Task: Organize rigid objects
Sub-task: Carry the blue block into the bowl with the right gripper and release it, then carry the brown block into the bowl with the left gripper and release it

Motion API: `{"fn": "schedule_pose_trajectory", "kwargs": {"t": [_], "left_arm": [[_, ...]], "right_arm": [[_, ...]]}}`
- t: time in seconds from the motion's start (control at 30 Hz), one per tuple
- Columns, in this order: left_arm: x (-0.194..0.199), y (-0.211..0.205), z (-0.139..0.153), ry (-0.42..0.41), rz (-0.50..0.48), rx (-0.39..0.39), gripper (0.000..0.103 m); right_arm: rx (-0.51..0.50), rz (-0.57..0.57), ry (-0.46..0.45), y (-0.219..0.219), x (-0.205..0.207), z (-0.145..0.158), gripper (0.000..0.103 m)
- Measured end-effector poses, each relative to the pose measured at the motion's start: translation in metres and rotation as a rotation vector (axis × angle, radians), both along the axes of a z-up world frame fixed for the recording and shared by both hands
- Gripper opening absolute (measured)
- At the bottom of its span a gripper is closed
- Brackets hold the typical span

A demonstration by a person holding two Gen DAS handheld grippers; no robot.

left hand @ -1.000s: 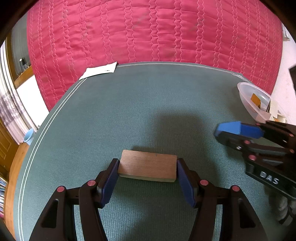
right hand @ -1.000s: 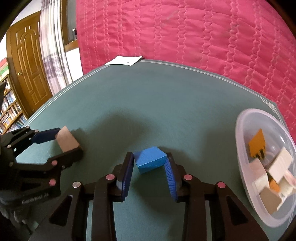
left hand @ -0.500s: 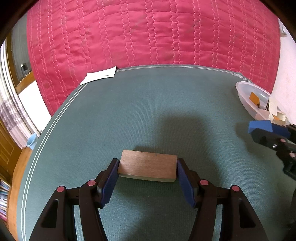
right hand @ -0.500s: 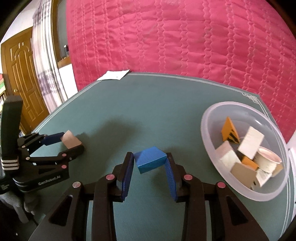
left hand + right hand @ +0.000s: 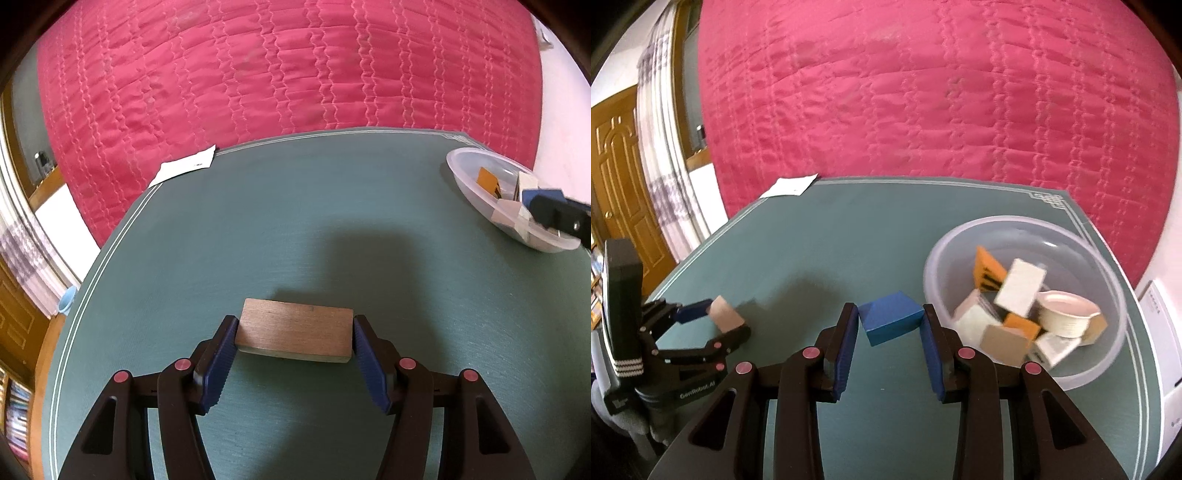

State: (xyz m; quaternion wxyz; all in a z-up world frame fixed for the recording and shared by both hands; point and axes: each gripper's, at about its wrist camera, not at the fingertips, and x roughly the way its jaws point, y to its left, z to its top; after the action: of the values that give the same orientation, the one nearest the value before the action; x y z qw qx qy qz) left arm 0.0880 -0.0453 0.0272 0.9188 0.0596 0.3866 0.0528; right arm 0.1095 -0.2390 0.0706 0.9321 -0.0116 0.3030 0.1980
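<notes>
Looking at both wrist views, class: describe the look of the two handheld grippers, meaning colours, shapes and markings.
Both are black plastic with angular, cut-out linkages, pink-red round pivot caps and ribbed blue finger pads. The left gripper bears white lettering reading GenRobot.AI and white stripes on its upright handle. The right gripper shows no marking here. No sleeves or cables are visible.

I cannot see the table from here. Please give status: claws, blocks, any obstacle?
Left claw shut on wooden block. Right claw shut on blue block, beside the bowl. Nothing in the way.

Both tongs, left (image 5: 295, 341) and right (image 5: 890, 328), are clamped, angled downward.
</notes>
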Motion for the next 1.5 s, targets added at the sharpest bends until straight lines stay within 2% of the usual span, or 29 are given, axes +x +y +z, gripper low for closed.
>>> {"fn": "schedule_pose_trajectory", "kwargs": {"t": [0.2, 0.5, 0.6, 0.83, 0.87, 0.93, 0.97, 1.3, 1.33, 1.5], "left_arm": [[0.001, -0.009, 0.002, 0.004, -0.019, 0.012, 0.065], [0.006, -0.020, 0.008, 0.013, -0.054, -0.021, 0.065], [0.007, -0.027, 0.009, -0.010, -0.080, -0.023, 0.065], [0.013, -0.039, 0.014, -0.006, -0.110, -0.027, 0.065], [0.014, -0.041, 0.014, -0.006, -0.115, -0.028, 0.065], [0.016, -0.045, 0.016, -0.007, -0.126, -0.029, 0.065], [0.016, -0.047, 0.018, -0.008, -0.132, -0.032, 0.065], [0.031, -0.074, 0.034, -0.013, -0.234, -0.101, 0.065], [0.032, -0.078, 0.036, 0.008, -0.241, -0.107, 0.065], [0.041, -0.100, 0.048, -0.031, -0.311, -0.147, 0.065]], "right_arm": [[0.013, -0.068, -0.009, -0.025, 0.002, 0.003, 0.035], [0.069, -0.219, -0.003, -0.080, 0.013, 0.007, 0.035], [0.090, -0.260, 0.006, -0.096, 0.018, 0.006, 0.035], [0.137, -0.316, 0.037, -0.120, 0.031, -0.002, 0.036], [0.138, -0.323, 0.037, -0.122, 0.032, -0.003, 0.037], [0.148, -0.338, 0.035, -0.125, 0.033, -0.004, 0.052], [0.156, -0.349, 0.032, -0.128, 0.032, -0.005, 0.055], [0.178, -0.495, 0.000, -0.149, 0.026, -0.007, 0.055], [0.179, -0.506, 0.000, -0.150, 0.025, -0.008, 0.055], [0.183, -0.543, -0.005, -0.154, 0.022, -0.008, 0.055]]}}
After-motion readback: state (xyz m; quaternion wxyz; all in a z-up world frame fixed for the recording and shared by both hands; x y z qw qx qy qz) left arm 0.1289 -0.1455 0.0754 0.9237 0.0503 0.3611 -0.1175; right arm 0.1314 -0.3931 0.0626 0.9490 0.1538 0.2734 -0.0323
